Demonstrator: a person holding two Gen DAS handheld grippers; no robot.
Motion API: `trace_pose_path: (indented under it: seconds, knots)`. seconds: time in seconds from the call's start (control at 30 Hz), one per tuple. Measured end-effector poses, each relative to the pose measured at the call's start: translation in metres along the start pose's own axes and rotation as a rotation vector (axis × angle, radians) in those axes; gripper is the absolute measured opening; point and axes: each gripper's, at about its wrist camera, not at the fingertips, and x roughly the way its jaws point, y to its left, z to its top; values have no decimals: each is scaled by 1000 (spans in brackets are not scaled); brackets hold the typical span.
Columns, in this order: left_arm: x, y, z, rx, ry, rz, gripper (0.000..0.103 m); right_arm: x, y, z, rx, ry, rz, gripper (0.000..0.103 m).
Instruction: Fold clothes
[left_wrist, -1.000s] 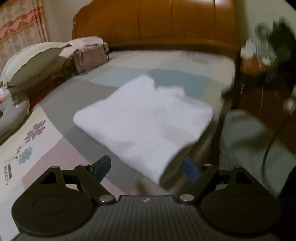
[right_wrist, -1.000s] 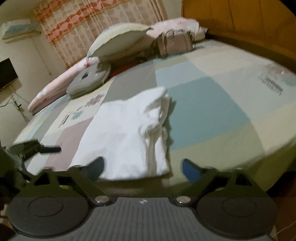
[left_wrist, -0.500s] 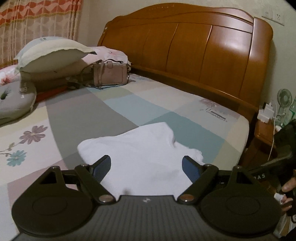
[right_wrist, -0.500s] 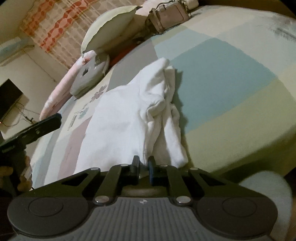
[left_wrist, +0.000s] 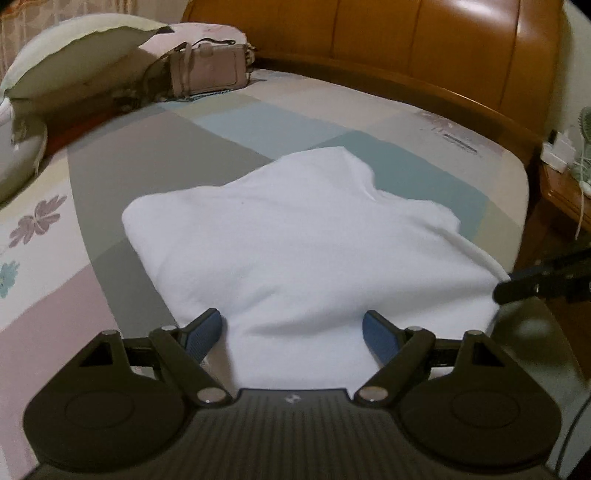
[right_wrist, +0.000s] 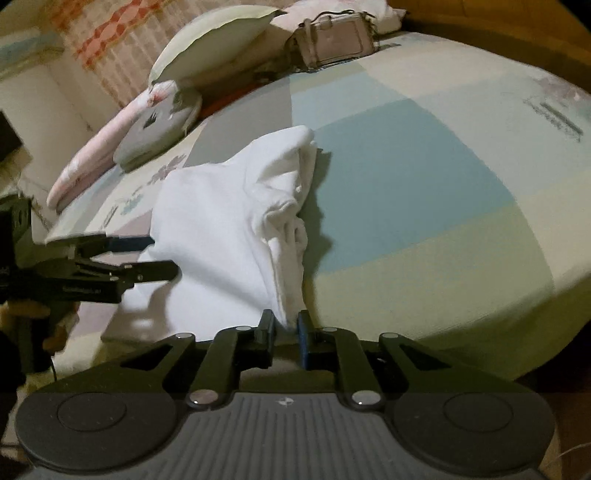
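- The white shirt (left_wrist: 295, 243) lies folded and puffy on the bed (left_wrist: 155, 155)
- Left gripper (left_wrist: 291, 332) is wide open around its near edge
- Right gripper (right_wrist: 285, 328), jaws just opening a little, pinches its corner

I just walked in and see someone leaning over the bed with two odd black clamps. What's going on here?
A person is folding a white garment on the bed, using a hand-held clamp in each hand. The right gripper has just been closing and opening a little, and now pinches the near corner of the cloth. The left gripper is wide open with the near edge of the cloth between its fingers, not yet gripping. A pillow and a handbag sit near the headboard.
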Motion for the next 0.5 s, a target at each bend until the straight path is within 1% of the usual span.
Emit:
trace_pose_path:
  seconds: [0.03,0.07,0.13,0.2,0.27,0.33,0.4,0.47,0.5]
  knots:
    - [-6,1,2,-6,-23,-16,83,-5,0,2,0,-17,1,25]
    - [-11,2,4,-13,-46,-31,84,-10,-1,6,12,-42,15,31]
    - [-15,5,8,-30,-86,-49,84,-13,-6,15,55,-91,45,32]
    - [-9,7,11,-52,-79,-45,84,-8,-10,25,98,-132,67,32]
    - [3,9,10,-75,-42,-39,84,6,-10,33,132,-161,82,32]
    - [11,10,5,-79,-18,-29,84,24,-6,40,124,-149,74,32]
    - [11,8,2,-57,-26,-27,85,42,-1,43,109,-119,62,32]
    - [10,7,1,-37,-25,-26,85,52,3,45,93,-104,43,33]
    - [9,7,1,-31,-24,-24,85,51,5,45,84,-113,39,33]
